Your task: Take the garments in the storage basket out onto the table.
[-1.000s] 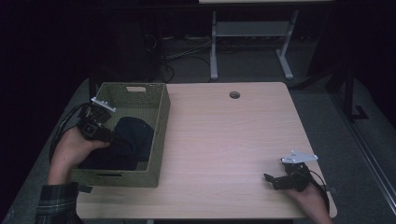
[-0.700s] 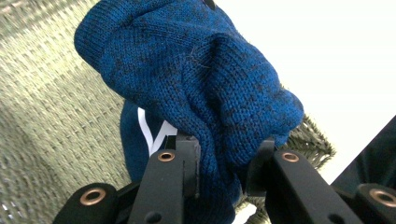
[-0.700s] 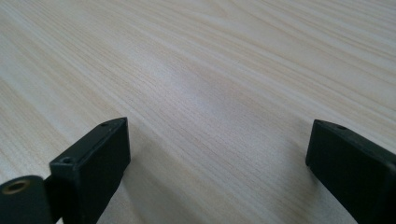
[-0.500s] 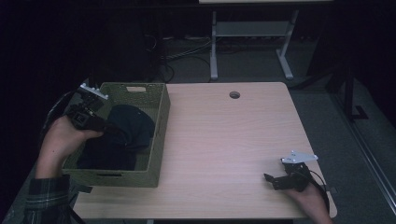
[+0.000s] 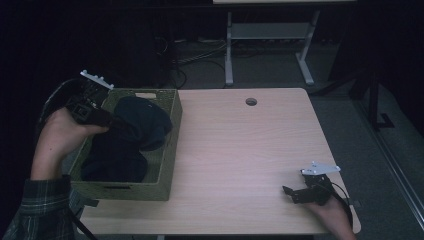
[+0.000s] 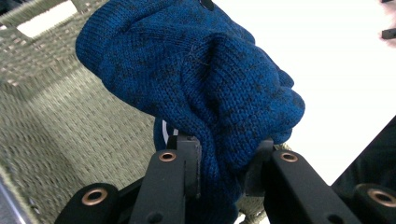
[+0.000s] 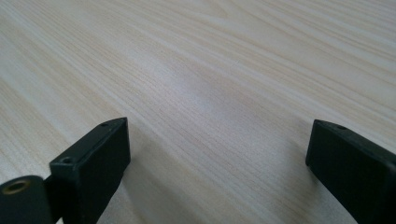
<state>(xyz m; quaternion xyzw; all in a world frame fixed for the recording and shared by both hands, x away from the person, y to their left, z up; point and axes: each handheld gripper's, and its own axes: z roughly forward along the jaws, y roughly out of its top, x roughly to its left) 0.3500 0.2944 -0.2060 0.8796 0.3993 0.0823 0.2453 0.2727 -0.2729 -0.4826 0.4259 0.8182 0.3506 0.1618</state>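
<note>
A dark blue knitted garment (image 5: 142, 120) (image 6: 201, 84) is bunched up over a green woven basket (image 5: 170, 150) (image 6: 56, 116) at the table's left end. My left gripper (image 5: 107, 119) (image 6: 222, 165) is shut on a fold of the knit and holds it raised above more dark cloth (image 5: 115, 157) lying in the basket. My right gripper (image 5: 295, 192) (image 7: 217, 154) rests low on the wooden table (image 5: 240, 145) near its front right corner, jaws wide apart with bare wood between them.
A round cable hole (image 5: 251, 101) sits near the table's far edge. A white metal frame (image 5: 265, 45) and cables stand on the dark floor behind the table. The basket's walls surround my left gripper's working space.
My left hand has risen and drawn back to the left, pulling the blue knit up out of the basket. The right gripper has kept still.
</note>
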